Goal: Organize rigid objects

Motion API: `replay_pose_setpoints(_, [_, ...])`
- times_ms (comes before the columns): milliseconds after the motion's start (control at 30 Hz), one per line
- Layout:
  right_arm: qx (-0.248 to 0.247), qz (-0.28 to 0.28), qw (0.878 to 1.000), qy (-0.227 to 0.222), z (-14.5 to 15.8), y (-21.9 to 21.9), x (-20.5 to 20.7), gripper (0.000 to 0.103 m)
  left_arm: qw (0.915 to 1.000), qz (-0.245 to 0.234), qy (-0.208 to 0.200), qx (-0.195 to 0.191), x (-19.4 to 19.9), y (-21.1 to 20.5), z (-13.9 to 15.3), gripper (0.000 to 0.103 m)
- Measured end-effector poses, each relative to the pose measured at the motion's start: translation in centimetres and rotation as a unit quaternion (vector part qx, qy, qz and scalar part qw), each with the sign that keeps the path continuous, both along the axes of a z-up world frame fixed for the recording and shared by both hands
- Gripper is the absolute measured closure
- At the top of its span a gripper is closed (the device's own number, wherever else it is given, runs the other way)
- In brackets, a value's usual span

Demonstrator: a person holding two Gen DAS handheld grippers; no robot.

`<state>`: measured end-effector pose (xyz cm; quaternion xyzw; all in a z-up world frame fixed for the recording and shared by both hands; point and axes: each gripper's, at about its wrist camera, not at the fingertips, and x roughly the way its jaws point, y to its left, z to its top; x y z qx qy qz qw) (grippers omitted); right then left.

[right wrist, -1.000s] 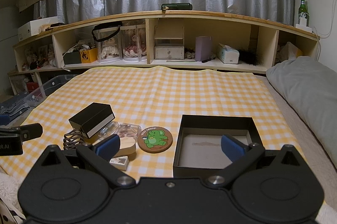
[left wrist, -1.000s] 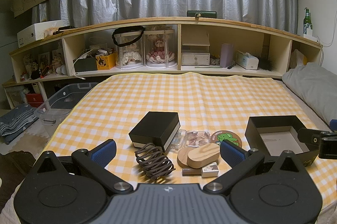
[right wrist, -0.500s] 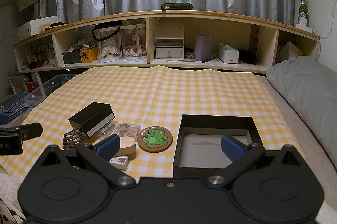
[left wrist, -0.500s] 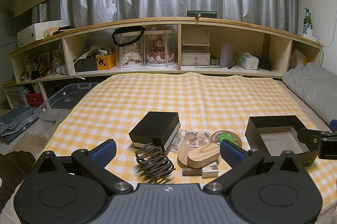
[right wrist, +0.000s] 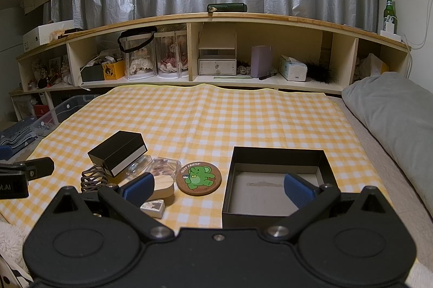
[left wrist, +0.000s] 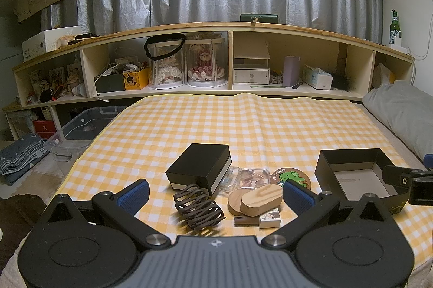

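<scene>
On the yellow checked cloth lie a closed black box [left wrist: 199,168], a brown coiled hair clip [left wrist: 199,208], a clear plastic case [left wrist: 250,177], a green-elephant coaster [left wrist: 291,177], wooden pieces [left wrist: 257,200] and a small white box [left wrist: 269,221]. An open empty black box [left wrist: 351,177] stands to their right. My left gripper [left wrist: 215,193] is open above the clip and wooden pieces, holding nothing. My right gripper [right wrist: 217,186] is open and empty, over the coaster [right wrist: 199,178] and the open box [right wrist: 276,179].
A long wooden shelf [left wrist: 230,63] with dolls, boxes and a tissue pack runs along the back. A grey pillow [left wrist: 403,114] lies at right. A clear storage bin [left wrist: 78,131] stands on the floor at left.
</scene>
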<state>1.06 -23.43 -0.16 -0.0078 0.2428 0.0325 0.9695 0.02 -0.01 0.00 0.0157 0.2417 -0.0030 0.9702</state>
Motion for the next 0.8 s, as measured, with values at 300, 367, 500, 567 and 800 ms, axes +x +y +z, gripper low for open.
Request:
replay_pose_setpoints(300, [0.0, 0.0, 1.0, 0.0, 0.0, 0.1, 0.0, 0.0, 1.0, 0.0, 0.0, 0.0, 0.0, 0.0, 0.0, 0.0])
replay_pose_setpoints(367, [0.0, 0.0, 1.0, 0.0, 0.0, 0.1, 0.0, 0.0, 1.0, 0.0, -0.001, 0.0, 0.0, 0.0, 0.0, 0.0])
replay_pose_setpoints(500, [0.003, -0.004, 1.0, -0.005, 0.1, -0.1, -0.1, 0.0, 1.0, -0.003, -0.005, -0.004, 0.2, -0.1, -0.1, 0.0])
replay_pose_setpoints(567, [0.007, -0.01, 1.0, -0.008, -0.1, -0.2, 0.0, 0.0, 0.9999, -0.004, -0.009, -0.009, 0.6, 0.1, -0.2, 0.0])
replay_pose_setpoints(800, [-0.008, -0.051, 0.998, -0.024, 0.2, -1.2, 0.9, 0.0, 0.9992, -0.02, -0.014, -0.033, 1.6, 0.7, 0.4, 0.0])
